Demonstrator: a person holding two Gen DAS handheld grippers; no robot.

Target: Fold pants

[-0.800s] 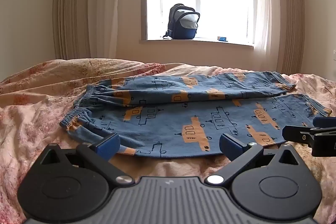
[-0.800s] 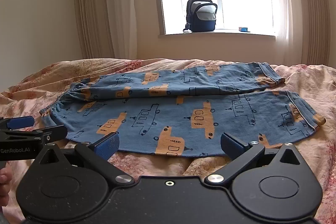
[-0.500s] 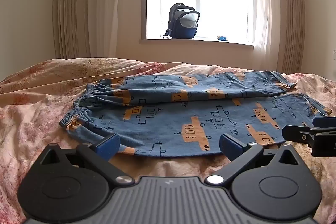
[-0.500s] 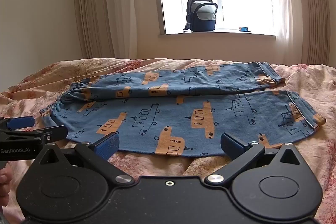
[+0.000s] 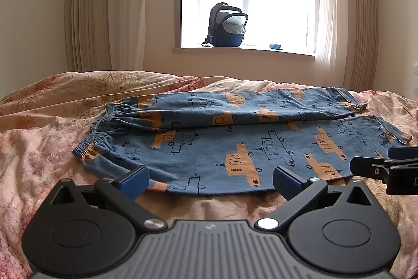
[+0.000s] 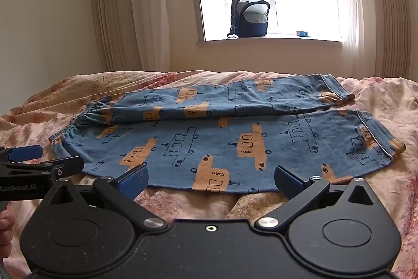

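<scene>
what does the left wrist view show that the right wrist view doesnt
Only the left wrist view: the right gripper poking in from the right edge, and the left gripper's grey ribbed body.

Only the right wrist view: the left gripper at the left edge with its printed label, fingertips of a hand beneath it, and the right gripper's plain black body.

Both: the pants spread flat on the bedspread, untouched, both grippers open, the backpack on the windowsill.

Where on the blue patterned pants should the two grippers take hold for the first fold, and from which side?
Probably the near long edge of the pants, coming from the front. They lie spread flat, legs side by side, waistband left, cuffs right. The left gripper sits open near the waistband end, the right gripper open toward the cuffs, so each could pinch its end and fold away over the far leg.
</scene>
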